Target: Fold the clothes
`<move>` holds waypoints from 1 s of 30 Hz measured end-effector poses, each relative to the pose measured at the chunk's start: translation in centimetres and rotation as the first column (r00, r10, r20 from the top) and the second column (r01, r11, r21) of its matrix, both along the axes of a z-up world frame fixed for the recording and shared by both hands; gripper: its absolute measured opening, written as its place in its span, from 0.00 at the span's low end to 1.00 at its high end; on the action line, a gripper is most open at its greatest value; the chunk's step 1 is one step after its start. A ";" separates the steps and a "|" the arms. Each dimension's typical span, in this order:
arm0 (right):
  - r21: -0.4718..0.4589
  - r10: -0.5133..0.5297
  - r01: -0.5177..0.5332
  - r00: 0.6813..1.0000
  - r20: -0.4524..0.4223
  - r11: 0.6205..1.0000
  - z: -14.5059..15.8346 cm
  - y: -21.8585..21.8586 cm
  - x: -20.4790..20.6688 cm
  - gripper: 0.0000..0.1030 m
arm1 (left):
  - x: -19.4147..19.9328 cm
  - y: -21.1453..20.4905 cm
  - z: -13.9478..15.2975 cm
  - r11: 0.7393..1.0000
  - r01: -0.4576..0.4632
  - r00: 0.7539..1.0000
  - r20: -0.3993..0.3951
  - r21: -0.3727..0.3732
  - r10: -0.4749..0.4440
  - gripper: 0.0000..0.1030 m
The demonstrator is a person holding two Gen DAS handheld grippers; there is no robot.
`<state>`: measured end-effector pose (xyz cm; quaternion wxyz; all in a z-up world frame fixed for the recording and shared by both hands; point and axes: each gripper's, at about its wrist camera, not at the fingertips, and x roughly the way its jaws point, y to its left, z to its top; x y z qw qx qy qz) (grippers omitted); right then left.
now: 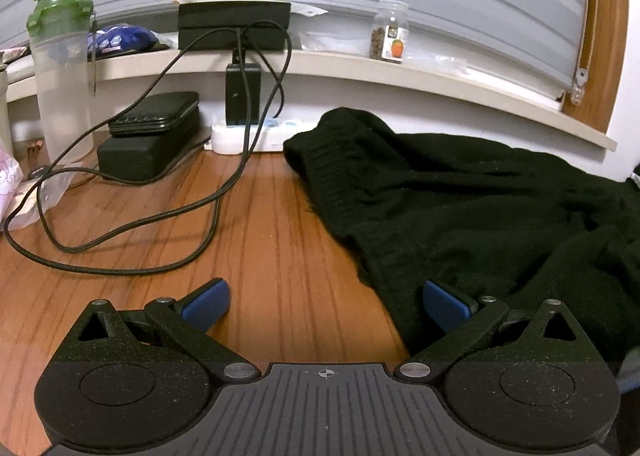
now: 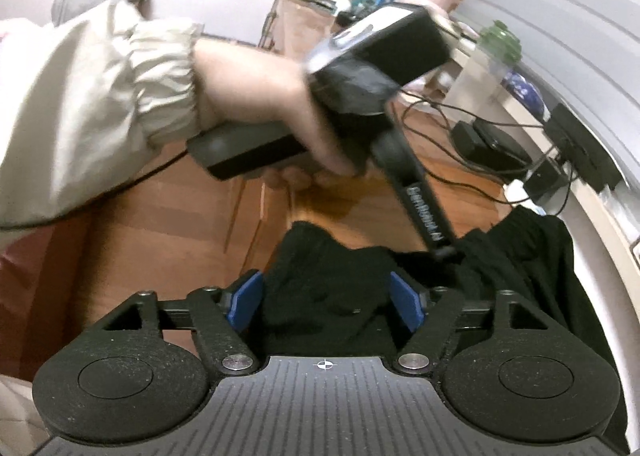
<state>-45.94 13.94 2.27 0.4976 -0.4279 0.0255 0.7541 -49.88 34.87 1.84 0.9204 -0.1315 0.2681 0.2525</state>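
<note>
Both grippers hang open over a black knitted garment heaped on the brown wood-grain table.

The left gripper has its blue pads spread wide, one above bare wood, the other over the cloth's near edge; contact is unclear. The right gripper is also spread, holding nothing, with cloth below. In the right wrist view the left gripper is motion-blurred, its tip lost in dark folds. The garment runs off frame to the right.
</note>
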 end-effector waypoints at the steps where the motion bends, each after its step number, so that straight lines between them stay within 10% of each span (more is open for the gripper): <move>1: 0.000 0.004 -0.004 1.000 0.012 1.000 -0.4 0.0 -0.4 0.69 | 0.0 0.0 0.0 1.000 0.000 1.000 0.000 0.001 0.000 1.00; 7: 0.041 0.013 -0.019 0.992 0.129 0.999 -2.1 0.0 -1.6 0.65 | 0.1 -0.1 0.0 1.000 -0.003 1.000 -0.006 0.006 0.003 1.00; 14: 0.009 0.114 -0.114 0.993 -0.006 0.993 0.9 -1.3 -0.3 0.10 | -0.8 0.1 1.1 1.000 -0.001 0.997 0.075 -0.009 0.002 1.00; 22: 0.022 0.164 -0.163 0.985 -0.052 0.986 5.2 -3.0 0.9 0.08 | 0.2 0.0 1.0 1.000 -0.009 1.000 -0.008 0.026 0.009 1.00; 30: 0.149 0.087 -0.111 0.984 0.156 0.983 10.4 -0.2 5.8 0.07 | -1.3 0.8 1.8 0.996 -0.089 0.995 0.050 0.010 0.088 0.99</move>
